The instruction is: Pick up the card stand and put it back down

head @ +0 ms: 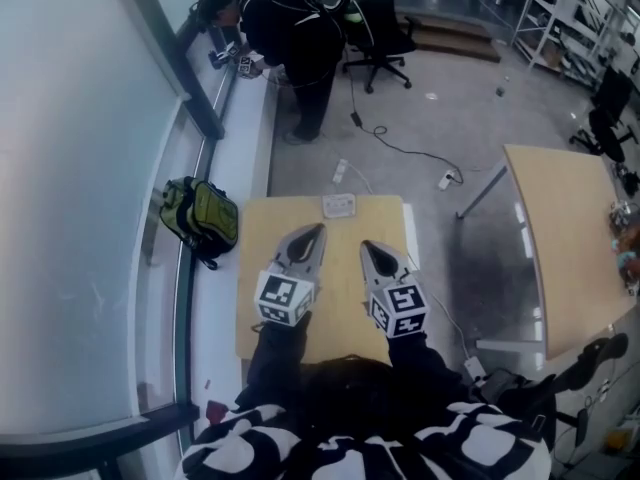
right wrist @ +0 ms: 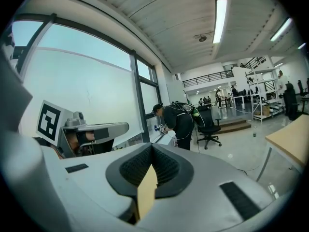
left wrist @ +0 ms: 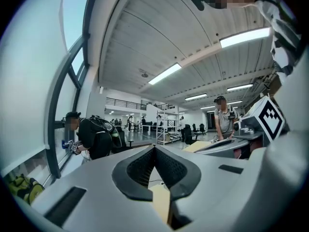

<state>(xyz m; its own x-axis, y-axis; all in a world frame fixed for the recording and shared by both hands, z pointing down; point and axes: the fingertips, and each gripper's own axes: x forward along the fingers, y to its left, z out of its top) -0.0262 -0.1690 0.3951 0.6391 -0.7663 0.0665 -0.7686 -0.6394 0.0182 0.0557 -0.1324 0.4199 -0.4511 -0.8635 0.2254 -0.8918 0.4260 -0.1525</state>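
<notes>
The card stand [head: 339, 205], a small pale rectangular piece, sits at the far edge of the small wooden table [head: 345, 318] in the head view. My left gripper [head: 318, 230] hangs over the table just short of the stand, slightly to its left, and its jaws are shut with nothing in them. My right gripper [head: 366, 246] hovers beside it, nearer me, also shut and empty. In the left gripper view the dark pads [left wrist: 140, 166] meet at a point, as do the pads [right wrist: 164, 166] in the right gripper view. Neither gripper view shows the stand.
A green backpack [head: 200, 213] lies on the window ledge left of the table. A person [head: 290, 28] bends at the window farther off, near an office chair [head: 385, 28]. Power strips and cables [head: 340, 171] lie on the floor beyond. A second wooden table [head: 570, 238] stands to the right.
</notes>
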